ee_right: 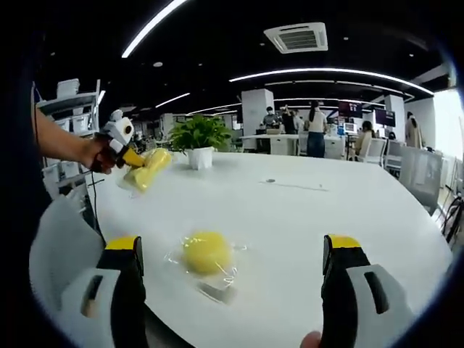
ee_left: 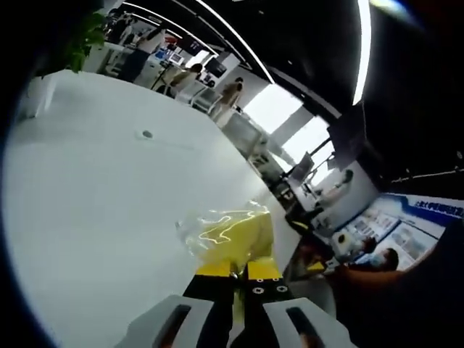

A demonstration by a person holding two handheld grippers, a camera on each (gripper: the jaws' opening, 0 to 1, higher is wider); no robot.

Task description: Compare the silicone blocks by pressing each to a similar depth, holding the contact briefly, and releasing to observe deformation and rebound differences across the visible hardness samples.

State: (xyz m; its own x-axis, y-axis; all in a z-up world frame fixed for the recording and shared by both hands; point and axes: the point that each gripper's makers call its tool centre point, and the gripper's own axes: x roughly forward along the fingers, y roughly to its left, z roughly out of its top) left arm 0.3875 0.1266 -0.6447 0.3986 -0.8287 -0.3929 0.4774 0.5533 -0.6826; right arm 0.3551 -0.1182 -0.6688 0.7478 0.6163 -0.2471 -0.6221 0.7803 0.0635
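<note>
Left gripper view: left tool (ee_left: 243,274), yellow-tipped black jaws nearly together, clamped on a yellow silicone block in crinkly clear plastic wrap (ee_left: 233,235). Block sticks out past the jaw tips, lifted off the white tabletop (ee_left: 94,210), seen over the tabletop's right edge. Small round dark grommet (ee_left: 147,134) sits on the tabletop toward the far end. Green leafy plant (ee_left: 83,40) at the far left corner. People and desks in the office beyond; bright windows at right.

Right gripper view, left to right: person's hand (ee_right: 98,154) at far left holds the left tool (ee_right: 133,158), white body with yellow tips, closed on the same wrapped yellow block (ee_right: 148,168), held in the air above the tabletop's far left edge. Potted green plant in a white pot (ee_right: 198,141) stands just right of it, on the tabletop (ee_right: 341,210) near the far edge. A second yellow silicone block, rounded, in clear plastic wrap (ee_right: 207,255), lies on the tabletop near the near edge, between the right tool's jaws as seen but ahead of them, not touching. Right tool (ee_right: 235,254) jaws spread wide apart, gripping nothing. Grommet (ee_right: 270,181) mid-tabletop further back. People standing at desks behind, ceiling strip lights and an air vent (ee_right: 299,36) overhead.
</note>
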